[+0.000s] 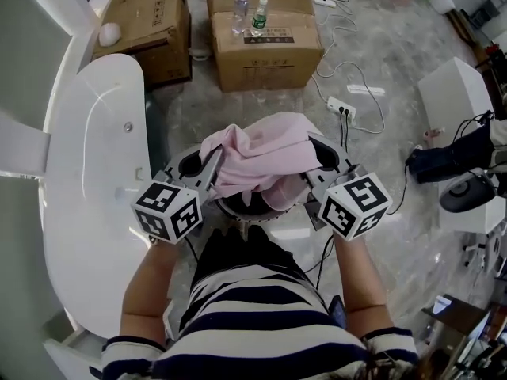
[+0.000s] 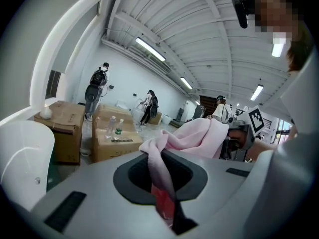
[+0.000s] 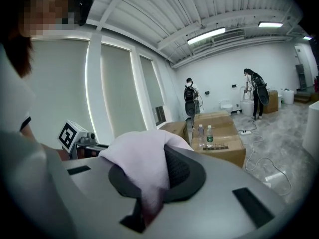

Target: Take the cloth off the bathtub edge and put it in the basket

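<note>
A pink cloth point(image 1: 257, 157) hangs bunched between my two grippers, over a dark round basket point(image 1: 238, 207) whose rim shows just under it. My left gripper point(image 1: 212, 161) is shut on the cloth's left end; in the left gripper view the cloth point(image 2: 194, 138) runs down into the closed jaws point(image 2: 163, 185). My right gripper point(image 1: 318, 150) is shut on the right end, and in the right gripper view the cloth point(image 3: 144, 158) drapes over its jaws point(image 3: 148, 203). The white bathtub point(image 1: 95, 172) lies to the left, apart from the cloth.
Cardboard boxes point(image 1: 265, 42) with two bottles point(image 1: 258, 16) stand on the floor beyond the basket. A power strip point(image 1: 342, 107) and cables lie at the right, near a white cabinet point(image 1: 455, 93). People point(image 3: 189, 96) stand far off.
</note>
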The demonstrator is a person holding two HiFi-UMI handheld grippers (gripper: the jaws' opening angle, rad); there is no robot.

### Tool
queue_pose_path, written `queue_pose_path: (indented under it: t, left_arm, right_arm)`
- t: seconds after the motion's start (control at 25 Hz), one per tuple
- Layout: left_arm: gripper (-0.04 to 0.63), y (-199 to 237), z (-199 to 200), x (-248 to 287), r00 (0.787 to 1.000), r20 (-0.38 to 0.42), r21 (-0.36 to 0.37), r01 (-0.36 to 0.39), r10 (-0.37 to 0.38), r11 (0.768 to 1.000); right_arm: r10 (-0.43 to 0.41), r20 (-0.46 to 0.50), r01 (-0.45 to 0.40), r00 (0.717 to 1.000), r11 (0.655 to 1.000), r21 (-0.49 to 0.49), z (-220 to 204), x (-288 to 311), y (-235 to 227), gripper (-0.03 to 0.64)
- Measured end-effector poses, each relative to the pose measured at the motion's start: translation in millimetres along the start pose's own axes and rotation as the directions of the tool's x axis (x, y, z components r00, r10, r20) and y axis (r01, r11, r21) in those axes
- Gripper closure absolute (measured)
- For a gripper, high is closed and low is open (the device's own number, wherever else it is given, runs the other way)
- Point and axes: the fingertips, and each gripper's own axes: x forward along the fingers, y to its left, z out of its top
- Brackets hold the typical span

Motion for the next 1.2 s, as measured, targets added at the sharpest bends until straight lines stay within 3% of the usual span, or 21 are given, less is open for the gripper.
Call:
queue_pose_path:
  t: [0.36, 0.64, 1.2]
  left_arm:
    - [0.565, 35.3, -52.3, 17.4, 0.992, -0.123, -0.027, 0.005, -0.008, 1.0]
    - [0.565, 44.8, -110.9, 36.3, 0.968, -0.249, -0.029, -0.028, 0.02, 0.999]
    - [0.565, 58.5, -229.7, 66.3, 0.875, -0.48, -0.098, -0.119, 0.058, 0.988]
  right_arm:
    - [-0.063, -0.115, 0.073, 0.991, 0.994, 0.085, -82.9, 23.0, -11.1, 0.558]
    - [-0.047, -0.237, 0.081, 0.97, 0.988, 0.134, -154.4, 34.1, -26.1, 0.557]
    - [0.005, -0.472, 0.082, 0.882, 0.983, 0.164, -286.4, 52.7, -52.7, 0.557]
